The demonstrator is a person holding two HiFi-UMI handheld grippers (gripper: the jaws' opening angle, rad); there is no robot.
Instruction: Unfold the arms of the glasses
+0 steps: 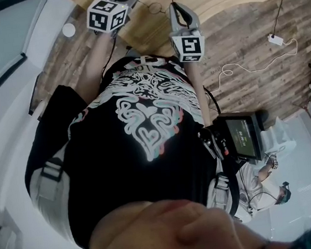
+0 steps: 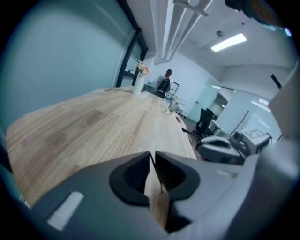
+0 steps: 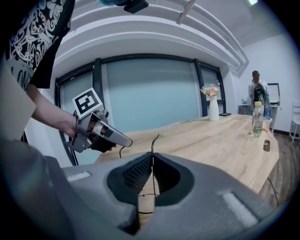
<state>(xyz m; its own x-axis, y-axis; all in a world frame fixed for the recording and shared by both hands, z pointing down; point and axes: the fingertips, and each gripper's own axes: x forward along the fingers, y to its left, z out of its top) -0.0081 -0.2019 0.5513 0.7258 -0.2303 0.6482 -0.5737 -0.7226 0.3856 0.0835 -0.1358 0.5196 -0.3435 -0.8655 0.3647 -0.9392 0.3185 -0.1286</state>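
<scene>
The left gripper point(image 2: 153, 161), ribbed black pads in a grey shell, is pinched on one hair-thin wire arm of the glasses point(image 1: 156, 7), above the pale wood-grain table point(image 2: 93, 122). The right gripper point(image 3: 152, 161) is clamped on the other arm, which curves upward. A white vase point(image 3: 213, 108) and a clear bottle point(image 3: 257, 119) stand well beyond.

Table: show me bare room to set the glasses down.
Bare wood runs wide across the table ahead of the left gripper, up to the vase. Past the right gripper, it is free until the bottle. Crowded: between both grippers, around the glasses.
</scene>
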